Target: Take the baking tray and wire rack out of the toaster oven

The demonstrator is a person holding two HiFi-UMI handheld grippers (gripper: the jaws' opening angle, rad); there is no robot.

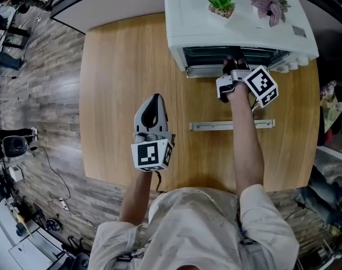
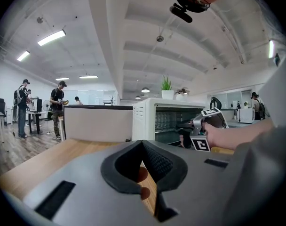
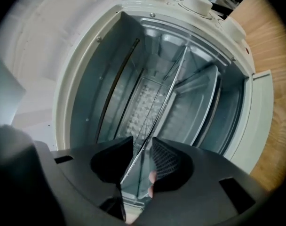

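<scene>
My right hand-held gripper (image 3: 142,149) is at the mouth of the boxy white toaster oven (image 1: 238,21) on the wood-grain table (image 1: 120,66). Its ribbed black pads stand narrowly apart astride the thin, shiny lip of the baking tray (image 3: 152,114), which sits inside the bright steel cavity. My left hand-held gripper (image 2: 142,142) hovers over the table, tips together and empty.

The light wooden table (image 1: 126,66) I work at, its corners rounded, stands on a floor (image 1: 36,83) of grey-brown planks. Directly on it, at the far right, sits a white toaster oven (image 1: 188,16), its front facing me. The oven's door (image 1: 210,126) is folded down towards me, its pale handle bar showing over the table's right half.
</scene>
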